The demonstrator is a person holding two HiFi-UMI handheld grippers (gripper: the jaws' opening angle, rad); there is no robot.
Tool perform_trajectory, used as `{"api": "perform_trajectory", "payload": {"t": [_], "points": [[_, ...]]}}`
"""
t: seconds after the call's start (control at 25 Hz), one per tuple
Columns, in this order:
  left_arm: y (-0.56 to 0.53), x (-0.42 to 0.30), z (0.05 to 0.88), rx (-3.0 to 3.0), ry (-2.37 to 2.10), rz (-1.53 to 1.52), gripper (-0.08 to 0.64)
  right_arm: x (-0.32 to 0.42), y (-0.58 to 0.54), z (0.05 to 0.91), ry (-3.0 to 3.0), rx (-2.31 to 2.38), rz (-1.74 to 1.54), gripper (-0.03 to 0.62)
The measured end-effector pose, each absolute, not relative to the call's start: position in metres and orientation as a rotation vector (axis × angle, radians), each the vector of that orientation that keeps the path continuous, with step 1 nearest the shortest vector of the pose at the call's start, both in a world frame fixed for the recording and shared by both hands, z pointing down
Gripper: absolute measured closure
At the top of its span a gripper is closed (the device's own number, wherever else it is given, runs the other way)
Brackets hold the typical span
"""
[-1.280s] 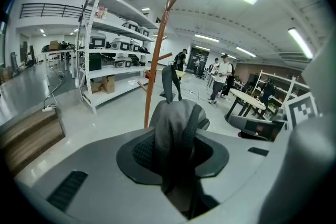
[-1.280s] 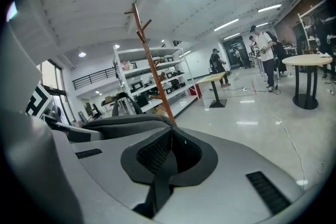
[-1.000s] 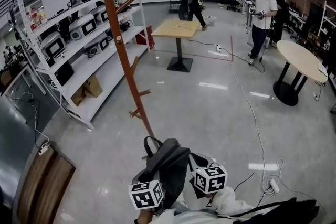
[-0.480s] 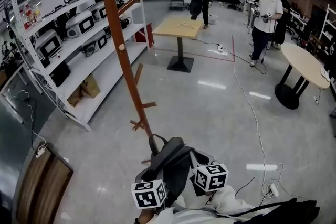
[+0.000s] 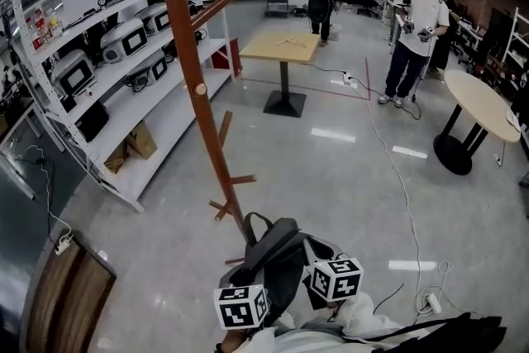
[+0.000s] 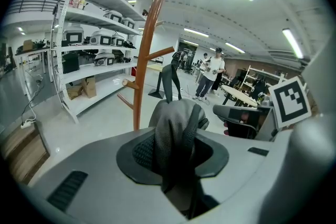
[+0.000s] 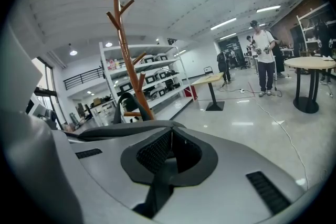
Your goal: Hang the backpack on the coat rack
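Observation:
The coat rack is a tall brown wooden pole with short pegs, leaning across the head view. Its foot is hidden behind the grey backpack, which I hold right in front of it. My left gripper is shut on a padded grey strap of the backpack, with the rack just beyond. My right gripper is shut on a thin black strap. In the right gripper view the backpack's top handle loop arches beside the rack.
White shelving with appliances lines the left wall. A square table stands behind the rack and a round table at right. People stand farther back. Cables and a power strip lie on the floor at right.
Both grippers have carried the backpack closer to the coat rack, whose pole now looms larger and nearer. The people in the background have shifted.

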State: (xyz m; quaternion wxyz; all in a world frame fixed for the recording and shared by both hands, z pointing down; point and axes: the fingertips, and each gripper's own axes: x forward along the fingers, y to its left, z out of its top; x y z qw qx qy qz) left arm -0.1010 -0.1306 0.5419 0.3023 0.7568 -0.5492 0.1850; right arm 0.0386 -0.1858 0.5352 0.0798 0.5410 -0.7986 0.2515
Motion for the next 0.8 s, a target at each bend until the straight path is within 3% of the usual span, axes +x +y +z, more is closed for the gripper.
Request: {"api": "perform_trajectory", "payload": {"t": [0.8], "points": [[-0.158,-0.078,0.512,2.115,-1.447,0.431,0.454,0.067,-0.206,0.501,-2.456,1.762,0.759,0.578]]}}
